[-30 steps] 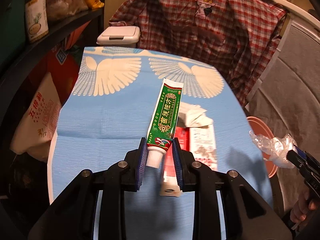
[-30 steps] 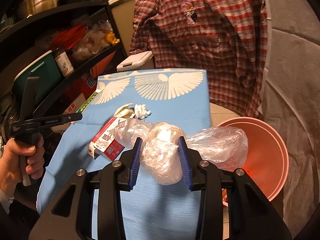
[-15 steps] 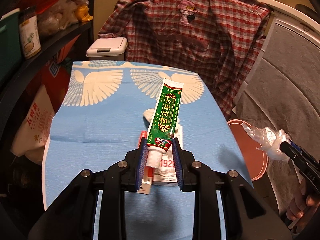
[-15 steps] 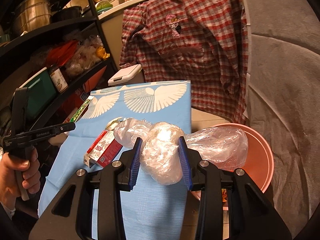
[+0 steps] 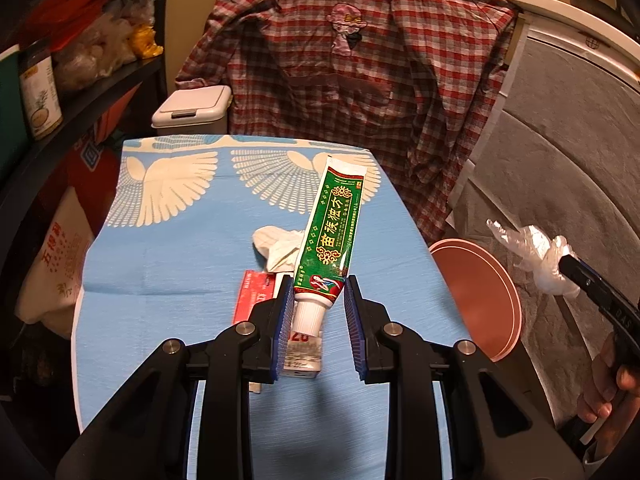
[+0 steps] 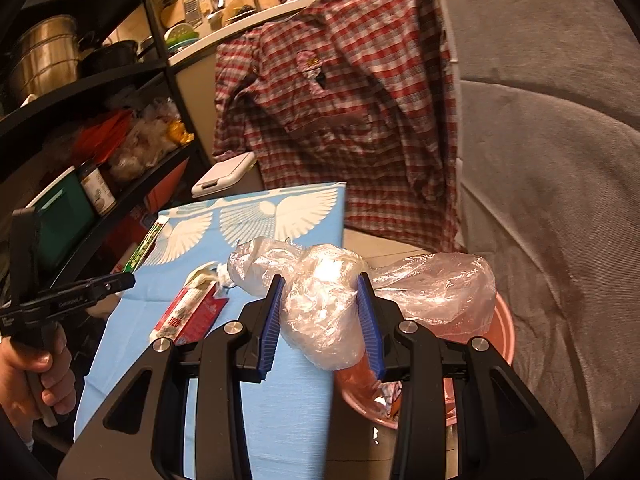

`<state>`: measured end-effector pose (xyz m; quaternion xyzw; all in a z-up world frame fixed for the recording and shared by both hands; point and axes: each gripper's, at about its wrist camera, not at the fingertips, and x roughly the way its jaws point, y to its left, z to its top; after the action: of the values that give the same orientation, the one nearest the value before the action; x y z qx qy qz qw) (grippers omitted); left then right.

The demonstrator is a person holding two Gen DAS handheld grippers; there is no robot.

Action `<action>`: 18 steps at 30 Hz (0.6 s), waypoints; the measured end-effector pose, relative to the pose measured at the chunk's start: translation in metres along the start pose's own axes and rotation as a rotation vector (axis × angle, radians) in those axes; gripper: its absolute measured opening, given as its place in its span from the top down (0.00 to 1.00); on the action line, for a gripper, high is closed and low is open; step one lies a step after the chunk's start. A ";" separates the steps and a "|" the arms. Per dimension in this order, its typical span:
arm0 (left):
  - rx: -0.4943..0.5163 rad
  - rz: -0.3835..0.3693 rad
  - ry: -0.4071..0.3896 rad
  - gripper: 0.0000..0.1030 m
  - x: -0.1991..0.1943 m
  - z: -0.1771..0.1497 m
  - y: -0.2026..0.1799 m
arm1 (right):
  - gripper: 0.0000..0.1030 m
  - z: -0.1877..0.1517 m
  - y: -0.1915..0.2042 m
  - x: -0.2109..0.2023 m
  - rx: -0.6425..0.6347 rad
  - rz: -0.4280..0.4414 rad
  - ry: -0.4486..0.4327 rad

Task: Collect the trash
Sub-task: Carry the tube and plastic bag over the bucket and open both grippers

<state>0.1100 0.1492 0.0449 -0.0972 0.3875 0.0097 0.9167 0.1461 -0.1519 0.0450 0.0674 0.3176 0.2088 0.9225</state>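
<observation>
My left gripper [image 5: 316, 320] is shut on the cap end of a green toothpaste tube [image 5: 334, 232] and holds it above the blue table [image 5: 160, 264]. My right gripper [image 6: 322, 320] is shut on a crumpled clear plastic bag [image 6: 324, 304] and holds it over the near rim of the pink bin [image 6: 502, 344], right of the table. The bag also shows in the left wrist view [image 5: 536, 256], above the bin [image 5: 476, 300]. A red and white carton [image 6: 188, 314] and a crumpled white tissue [image 5: 280, 246] lie on the table.
A plaid shirt [image 5: 360, 72] hangs behind the table. A white lidded bin [image 5: 192, 110] stands at the far left corner. Black shelves [image 6: 100, 92] with jars and pots run along the left. A grey padded surface [image 6: 540, 200] is on the right.
Both grippers have risen and pulled back, each keeping its load. The right gripper with the plastic bag has moved right, over the pink bin. The carton and tissue stay on the table.
</observation>
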 end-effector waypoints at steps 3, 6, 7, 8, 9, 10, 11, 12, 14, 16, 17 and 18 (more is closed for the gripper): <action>0.008 -0.008 -0.005 0.75 0.000 0.001 -0.007 | 0.64 0.004 -0.009 -0.003 0.005 -0.019 -0.015; 0.014 -0.014 -0.011 0.75 0.000 0.001 -0.013 | 0.64 0.007 -0.015 -0.007 0.007 -0.042 -0.032; 0.015 -0.015 -0.014 0.75 0.000 0.002 -0.015 | 0.64 0.008 -0.017 -0.008 0.009 -0.046 -0.035; 0.017 -0.018 -0.018 0.75 0.000 0.002 -0.018 | 0.64 0.009 -0.020 -0.009 0.014 -0.053 -0.040; 0.018 -0.020 -0.020 0.75 0.000 0.003 -0.020 | 0.64 0.011 -0.024 -0.011 0.019 -0.061 -0.046; 0.019 -0.023 -0.024 0.75 0.000 0.003 -0.023 | 0.64 0.011 -0.025 -0.012 0.023 -0.067 -0.050; 0.022 -0.027 -0.026 0.75 0.000 0.003 -0.026 | 0.64 0.012 -0.028 -0.013 0.027 -0.073 -0.053; 0.024 -0.030 -0.028 0.75 0.000 0.003 -0.028 | 0.64 0.013 -0.032 -0.014 0.032 -0.080 -0.056; 0.031 -0.039 -0.034 0.75 0.000 0.003 -0.036 | 0.64 0.015 -0.038 -0.016 0.040 -0.094 -0.061; 0.039 -0.048 -0.036 0.75 0.001 0.003 -0.042 | 0.64 0.015 -0.044 -0.017 0.046 -0.110 -0.061; 0.043 -0.052 -0.036 0.75 0.001 0.003 -0.046 | 0.64 0.016 -0.047 -0.017 0.048 -0.118 -0.060; 0.048 -0.056 -0.036 0.75 0.002 0.003 -0.050 | 0.64 0.016 -0.049 -0.017 0.051 -0.126 -0.059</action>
<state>0.1181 0.1010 0.0537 -0.0860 0.3684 -0.0237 0.9254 0.1609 -0.2034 0.0543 0.0770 0.2990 0.1400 0.9408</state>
